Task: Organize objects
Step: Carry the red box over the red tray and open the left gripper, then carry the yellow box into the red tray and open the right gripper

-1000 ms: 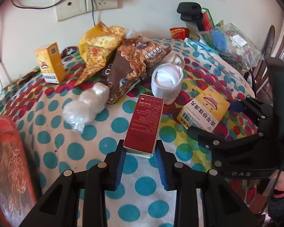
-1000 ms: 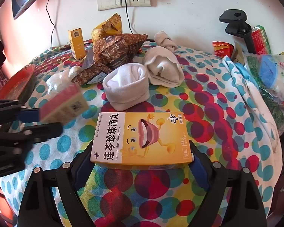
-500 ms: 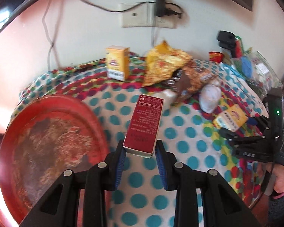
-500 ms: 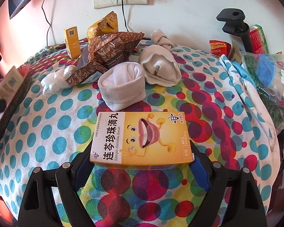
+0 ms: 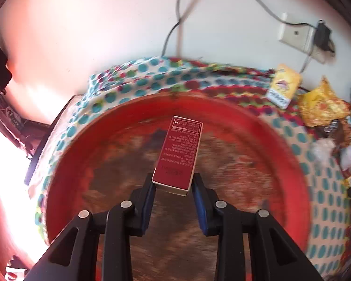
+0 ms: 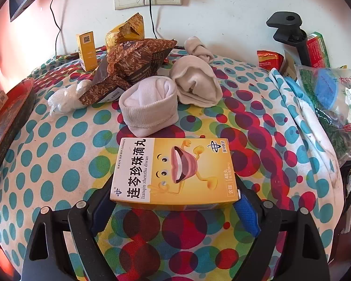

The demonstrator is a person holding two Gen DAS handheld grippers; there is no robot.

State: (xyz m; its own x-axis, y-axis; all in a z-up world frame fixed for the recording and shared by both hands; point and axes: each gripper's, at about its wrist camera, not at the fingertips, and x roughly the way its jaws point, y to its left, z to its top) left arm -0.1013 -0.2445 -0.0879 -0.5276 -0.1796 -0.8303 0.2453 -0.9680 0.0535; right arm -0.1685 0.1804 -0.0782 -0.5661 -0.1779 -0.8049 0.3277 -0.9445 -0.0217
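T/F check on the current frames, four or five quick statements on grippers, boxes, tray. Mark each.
1. The left hand-held gripper holds a red box. True.
2. That box is over the red tray. True.
3. The right hand-held gripper is empty. False: it grips a yellow box.
4. The white sock lies in the tray. False: it lies on the dotted cloth.

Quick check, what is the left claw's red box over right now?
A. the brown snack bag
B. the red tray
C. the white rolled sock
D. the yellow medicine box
B: the left claw holds the red box above the red tray, whose worn floor fills the view beneath it.
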